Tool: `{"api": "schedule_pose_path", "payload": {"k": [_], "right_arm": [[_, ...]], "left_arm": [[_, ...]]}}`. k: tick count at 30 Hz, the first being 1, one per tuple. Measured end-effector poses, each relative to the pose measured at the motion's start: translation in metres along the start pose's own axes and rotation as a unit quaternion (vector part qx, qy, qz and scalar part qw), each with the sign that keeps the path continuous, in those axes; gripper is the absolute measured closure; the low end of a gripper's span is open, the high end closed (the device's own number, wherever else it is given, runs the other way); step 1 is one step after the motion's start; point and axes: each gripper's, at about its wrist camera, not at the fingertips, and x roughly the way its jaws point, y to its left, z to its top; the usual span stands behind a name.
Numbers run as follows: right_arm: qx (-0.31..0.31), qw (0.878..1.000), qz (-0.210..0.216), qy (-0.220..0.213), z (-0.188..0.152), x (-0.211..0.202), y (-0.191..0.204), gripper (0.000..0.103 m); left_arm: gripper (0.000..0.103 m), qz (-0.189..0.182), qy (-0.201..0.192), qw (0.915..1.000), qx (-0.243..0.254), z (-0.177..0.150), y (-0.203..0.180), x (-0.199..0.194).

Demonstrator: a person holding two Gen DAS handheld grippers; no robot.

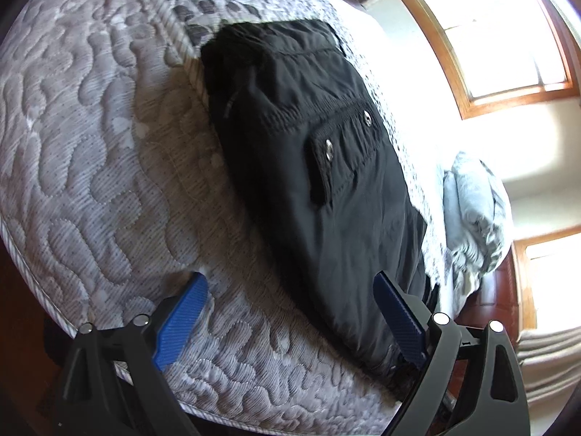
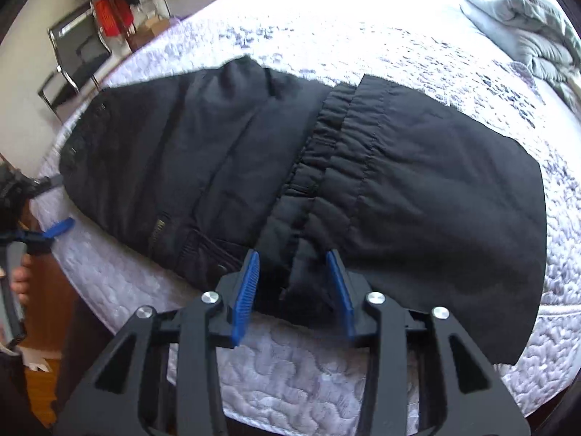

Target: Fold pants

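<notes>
Pants (image 2: 363, 167), black, lay on the bare quilted mattress (image 2: 297, 381) near its front edge, already folded over at least once: legs looked doubled back, w/ the elastic waistband (image 2: 326, 134) sitting across the middle of the bundle.

Nearest, at the pants' front edge, right hand-held gripper (image 2: 294, 283) was partly open, blue pads either side of a raised ridge of fabric but not pinching it, so nothing held as far as I could tell.

At the pants' short end, left hand-held gripper (image 1: 290, 305) stood wide open and empty, one pad over the mattress, the other just over the cloth edge. Cargo pocket w/ two snaps (image 1: 348, 134) faced up there.

Beyond the pants, crumpled grey bedding (image 1: 475, 210) sat well apart at the mattress's far end.

Judgement: lengthwise fold prob. done and one cross fold made; left to do, maybe one more fold to a compact stack plus smoothing, esp. the ridge at the front edge.
</notes>
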Motion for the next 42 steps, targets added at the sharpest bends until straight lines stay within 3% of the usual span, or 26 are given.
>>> {"api": "schedule_pose_path", "payload": {"k": [4,6,9,15,18,23,32,35,38,41,42], "right_arm": [[0.024,0.999,0.039,-0.025,-0.002,-0.025,-0.012,0.050],[0.044,0.997,0.052,-0.043,-0.003,-0.040,-0.025,0.032],[0.072,0.993,0.050,-0.073,-0.005,-0.065,-0.051,0.021],[0.144,0.981,0.018,-0.127,-0.023,-0.103,-0.122,0.019],[0.195,0.971,-0.011,-0.135,-0.037,-0.108,-0.161,0.019],[0.266,0.953,-0.021,-0.145,-0.066,-0.112,-0.205,0.019],[0.280,0.950,-0.020,-0.133,-0.072,-0.091,-0.213,0.019],[0.278,0.952,-0.018,-0.129,-0.071,-0.086,-0.210,0.019],[0.270,0.954,-0.022,-0.126,-0.070,-0.084,-0.207,0.019],[0.270,0.954,-0.019,-0.127,-0.069,-0.084,-0.205,0.019],[0.270,0.954,-0.019,-0.127,-0.069,-0.084,-0.205,0.019]], "left_arm": [[0.010,-0.011,-0.009,0.9995,-0.030,0.011,0.007,-0.005],[0.010,-0.010,-0.015,0.9994,-0.030,0.014,0.006,-0.008],[0.006,-0.020,-0.022,0.9992,-0.028,0.022,0.003,-0.012],[0.006,-0.027,-0.039,0.9976,-0.051,0.046,0.010,-0.009],[0.006,-0.045,-0.042,0.9954,-0.073,0.057,0.018,-0.005],[0.006,-0.072,-0.049,0.9914,-0.097,0.071,0.021,0.008],[0.004,-0.061,-0.063,0.9878,-0.128,0.085,0.009,0.027],[0.013,-0.073,-0.065,0.9884,-0.116,0.088,-0.003,0.029],[0.018,-0.049,-0.058,0.9918,-0.102,0.090,-0.015,0.033],[0.035,-0.021,-0.035,0.9944,-0.097,0.095,-0.012,0.047],[0.036,-0.020,-0.034,0.9939,-0.104,0.096,-0.009,0.052]]}}
